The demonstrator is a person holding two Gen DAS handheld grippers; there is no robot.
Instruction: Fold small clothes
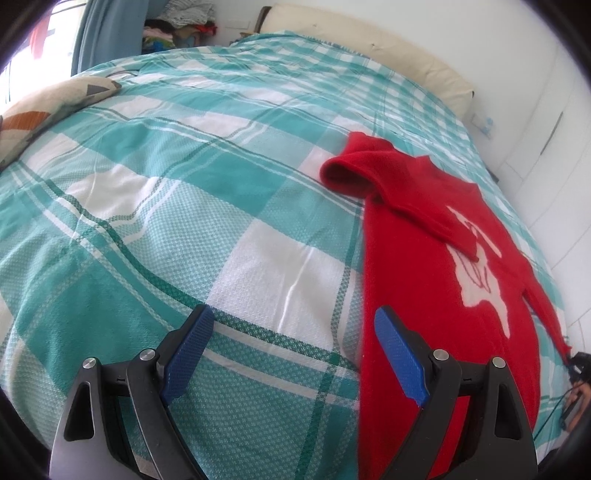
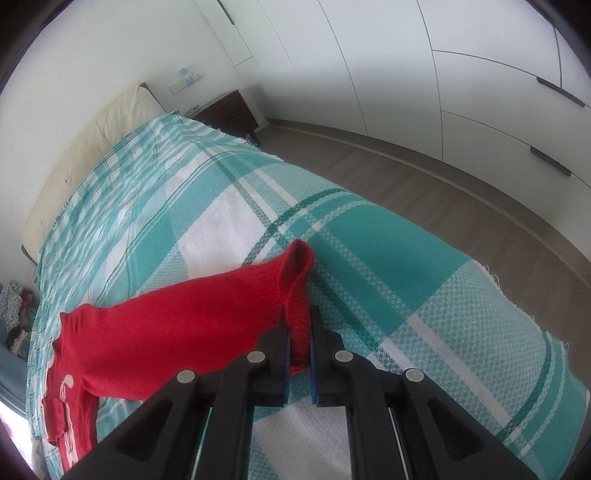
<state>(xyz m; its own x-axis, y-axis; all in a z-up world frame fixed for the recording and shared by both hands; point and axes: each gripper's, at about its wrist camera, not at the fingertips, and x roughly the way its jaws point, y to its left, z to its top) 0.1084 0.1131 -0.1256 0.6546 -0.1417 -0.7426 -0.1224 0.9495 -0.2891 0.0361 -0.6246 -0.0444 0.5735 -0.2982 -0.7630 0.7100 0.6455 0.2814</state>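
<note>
white wardrobe (image 2: 461, 74) | wood floor (image 2: 424, 192) | dark nightstand (image 2: 229, 114) | blue curtain (image 1: 107, 33)

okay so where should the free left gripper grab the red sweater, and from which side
Take the sweater's hem corner nearest the open left gripper, coming in low from its bare left side; that edge lies flat and straight on the bed.

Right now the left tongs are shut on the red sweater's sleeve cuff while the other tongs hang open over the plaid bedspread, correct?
Sides are swapped: the right wrist view shows the right tongs shut on the red sweater's sleeve cuff; the left tongs hang open over the plaid bedspread.
</note>
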